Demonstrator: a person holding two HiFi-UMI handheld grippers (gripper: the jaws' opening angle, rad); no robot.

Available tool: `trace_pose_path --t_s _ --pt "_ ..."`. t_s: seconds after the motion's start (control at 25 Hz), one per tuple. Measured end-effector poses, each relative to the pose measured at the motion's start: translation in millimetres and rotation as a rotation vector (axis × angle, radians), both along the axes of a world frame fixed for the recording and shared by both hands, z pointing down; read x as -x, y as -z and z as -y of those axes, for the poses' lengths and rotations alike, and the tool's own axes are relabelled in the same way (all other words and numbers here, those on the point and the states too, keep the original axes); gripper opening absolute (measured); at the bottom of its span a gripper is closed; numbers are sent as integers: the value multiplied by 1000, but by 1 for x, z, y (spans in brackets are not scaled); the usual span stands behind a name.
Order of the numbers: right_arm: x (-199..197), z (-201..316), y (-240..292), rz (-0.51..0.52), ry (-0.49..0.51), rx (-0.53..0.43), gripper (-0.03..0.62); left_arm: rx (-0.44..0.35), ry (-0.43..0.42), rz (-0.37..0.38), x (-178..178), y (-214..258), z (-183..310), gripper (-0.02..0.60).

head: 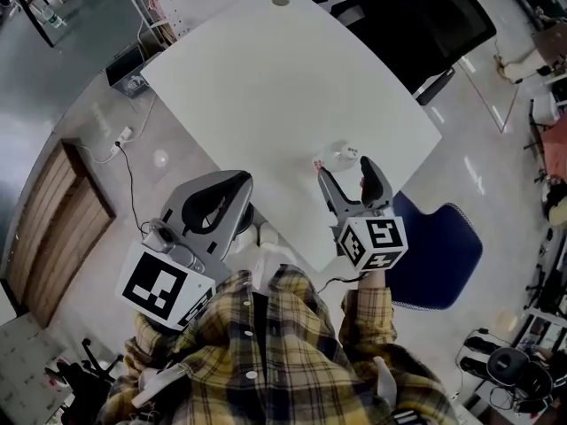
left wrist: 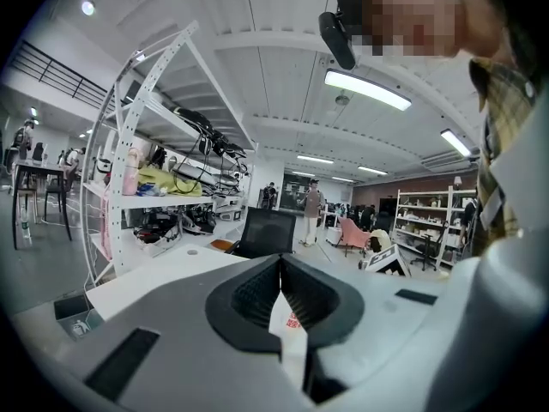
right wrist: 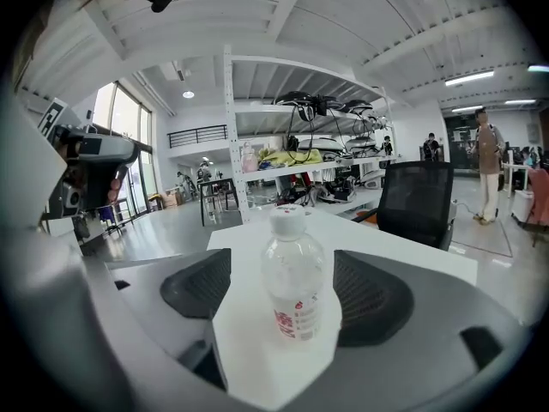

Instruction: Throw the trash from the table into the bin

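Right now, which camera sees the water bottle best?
The right gripper view: the bottle stands upright, close up, between the open tongs of the right gripper, cap and label clear. The head view shows it small and glary near the edge of the table. The left gripper view doesn't show it.

Two grippers (left gripper [left wrist: 280, 261], right gripper [head: 345, 171]), one table [head: 266, 87], one bottle [right wrist: 294, 290], one printed scrap [left wrist: 290, 318], one black chair [head: 425, 20].

Bottle [right wrist: 294, 281]: upright on tabletop [head: 266, 78], near its near edge.
Right hand-held gripper [head: 345, 168]: jaws flank bottle, not touching.
Left hand-held gripper [head: 244, 184]: left, off the tabletop.
Chair [head: 416, 20]: behind tabletop.
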State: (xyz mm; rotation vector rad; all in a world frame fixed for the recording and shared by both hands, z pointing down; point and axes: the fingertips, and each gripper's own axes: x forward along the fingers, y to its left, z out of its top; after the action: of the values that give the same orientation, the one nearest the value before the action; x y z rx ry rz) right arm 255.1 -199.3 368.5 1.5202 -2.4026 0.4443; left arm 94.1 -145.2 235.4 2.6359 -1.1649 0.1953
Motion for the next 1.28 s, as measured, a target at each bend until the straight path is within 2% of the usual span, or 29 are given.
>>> trace_pose_path --t_s 0.72,1.12,1.28 --pt "0 28 -75 44 8 71 365 105 72 33 17 -43 1 11" --pt "6 39 -80 35 33 78 360 120 101 28 26 -50 5 11" --pt "7 37 -77 39 47 74 337 114 113 27 28 -49 5 10"
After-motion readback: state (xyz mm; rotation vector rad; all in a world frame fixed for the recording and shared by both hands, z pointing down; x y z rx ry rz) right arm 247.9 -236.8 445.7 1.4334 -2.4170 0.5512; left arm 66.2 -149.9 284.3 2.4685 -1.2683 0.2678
